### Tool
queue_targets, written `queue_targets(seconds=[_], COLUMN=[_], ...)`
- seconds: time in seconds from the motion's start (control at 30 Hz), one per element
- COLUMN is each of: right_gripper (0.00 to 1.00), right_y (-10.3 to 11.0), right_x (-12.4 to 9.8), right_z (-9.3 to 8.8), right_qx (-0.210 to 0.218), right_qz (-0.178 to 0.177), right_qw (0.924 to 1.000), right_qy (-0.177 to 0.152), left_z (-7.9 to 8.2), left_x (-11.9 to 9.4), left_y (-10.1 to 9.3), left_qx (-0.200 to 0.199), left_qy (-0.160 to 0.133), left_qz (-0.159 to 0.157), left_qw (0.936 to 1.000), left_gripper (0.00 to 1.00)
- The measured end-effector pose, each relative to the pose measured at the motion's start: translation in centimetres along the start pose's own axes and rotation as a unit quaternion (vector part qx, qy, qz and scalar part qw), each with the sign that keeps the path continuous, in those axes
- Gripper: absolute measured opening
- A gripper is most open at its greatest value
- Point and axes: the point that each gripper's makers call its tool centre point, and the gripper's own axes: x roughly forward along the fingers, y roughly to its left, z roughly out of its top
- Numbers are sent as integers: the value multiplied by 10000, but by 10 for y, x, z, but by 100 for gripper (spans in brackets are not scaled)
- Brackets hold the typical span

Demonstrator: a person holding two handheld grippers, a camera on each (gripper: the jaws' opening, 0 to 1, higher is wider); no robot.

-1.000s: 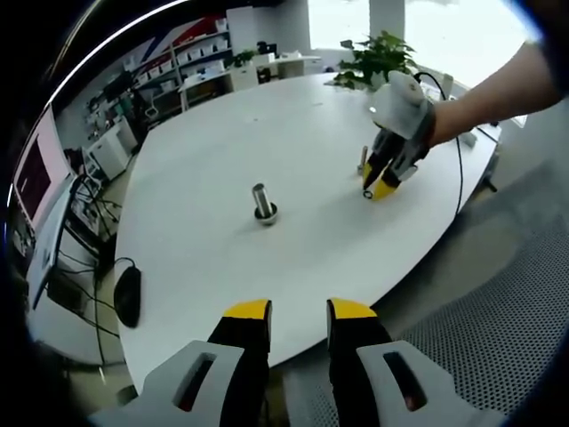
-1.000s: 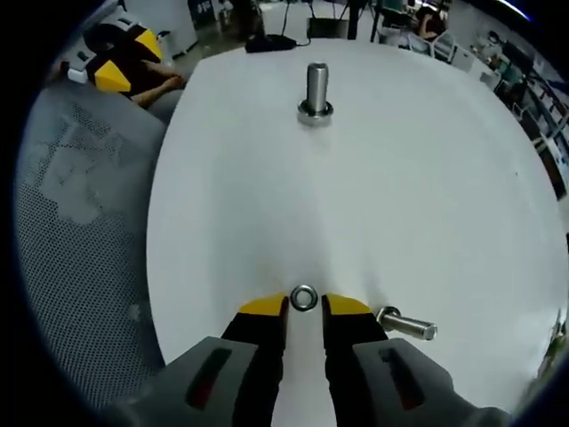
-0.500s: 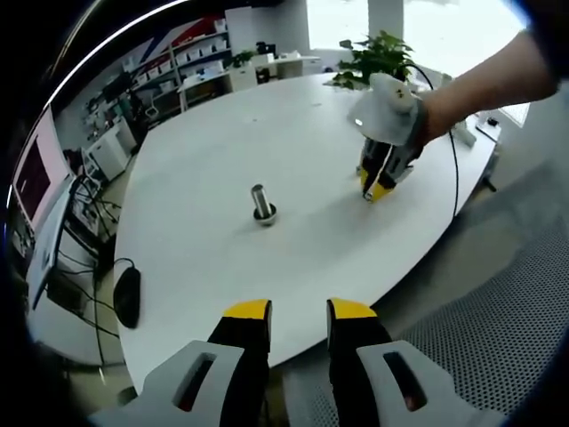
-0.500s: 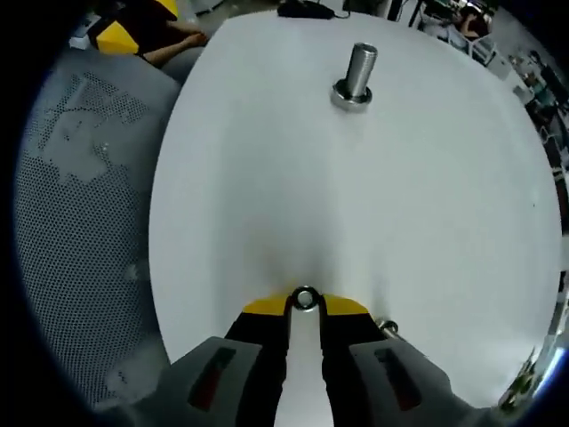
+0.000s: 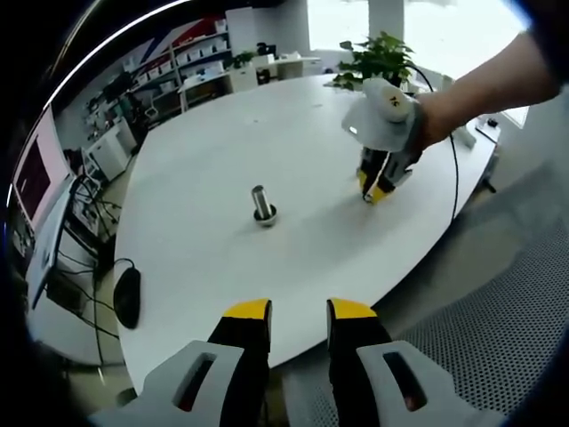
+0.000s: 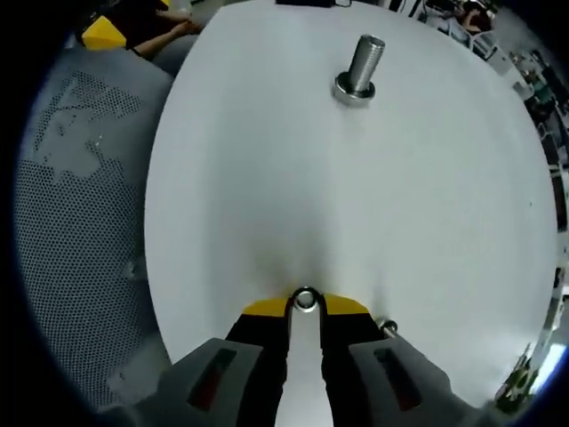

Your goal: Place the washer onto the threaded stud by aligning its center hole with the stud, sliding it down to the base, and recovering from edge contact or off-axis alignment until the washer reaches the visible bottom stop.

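Note:
A steel threaded stud stands upright on its round base near the middle of the white table. In the right gripper view the stud is far ahead, and the small steel washer sits pinched between the yellow tips of my right gripper, low over the table. From the left gripper view, the right gripper points down at the table, held by a hand. My left gripper hovers off the table's near edge, open, with nothing between its jaws.
A second bolt lies on the table beside the right gripper, partly hidden by its jaw. A black mouse rests at the table's left edge and a potted plant stands at the far side. Grey mesh flooring surrounds the table.
The right gripper's jaws have closed in on the washer, and that gripper has tipped more steeply toward the table. The left gripper has held still.

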Motion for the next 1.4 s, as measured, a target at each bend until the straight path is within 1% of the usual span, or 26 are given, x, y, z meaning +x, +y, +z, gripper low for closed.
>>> queue_targets(seconds=[0.03,0.07,0.13,0.2,0.3,0.37,0.47,0.57,0.63,0.77,0.83,0.93,1.03,1.23,1.3,1.4], right_gripper=[14,14,14,14,14,14,13,13,14,14,14,14,14,14,14,14], right_y=[0,0,-2,-1,-2,-3,-3,-8,-11,-20,-23,-29,-36,-46,-48,-46], right_x=[0,0,1,-1,-3,-3,-5,-12,-16,-27,-31,-38,-49,-63,-66,-71], right_z=[0,0,-1,-2,-4,-8,-14,-20,-24,-30,-32,-35,-33,-29,-27,-25], right_qx=[69,291,436,671,808,932,1292,1480,1758,1956,2014,1980,1964,1872,1802,1654], right_qz=[-10,-19,-23,12,59,23,82,28,68,-39,-48,-146,-273,-416,-474,-488], right_qw=[9999,9993,9982,9960,9944,9931,9880,9844,9791,9742,9728,9734,9720,9721,9727,9763], right_qy=[-98,-234,-418,-583,-683,-709,-840,-951,-1018,-1122,-1143,-1146,-1259,-1352,-1385,-1311], left_z=[1,1,0,0,0,-1,-1,-1,0,0,0,0,0,0,0,-1], left_x=[0,0,0,0,0,1,1,0,0,0,0,0,0,0,0,0], left_y=[0,0,-1,-1,-2,-2,-3,-3,-3,-3,-4,-4,-5,-4,-4,-4], left_qx=[-20,-26,-12,2,16,34,35,29,41,45,53,62,65,72,72,72], left_qy=[-29,-36,-19,-16,-8,19,10,6,6,1,0,-1,4,3,2,9], left_qz=[-4,-10,-19,-26,-39,-49,-53,-54,-57,-59,-53,-62,-69,-59,-56,-48], left_qw=[10000,10000,10000,10000,10000,10000,10000,10000,10000,10000,10000,10000,10000,10000,10000,10000], left_gripper=[23,23,23,23,23,23,23,23,23,23,23,23,23,23,23,23])
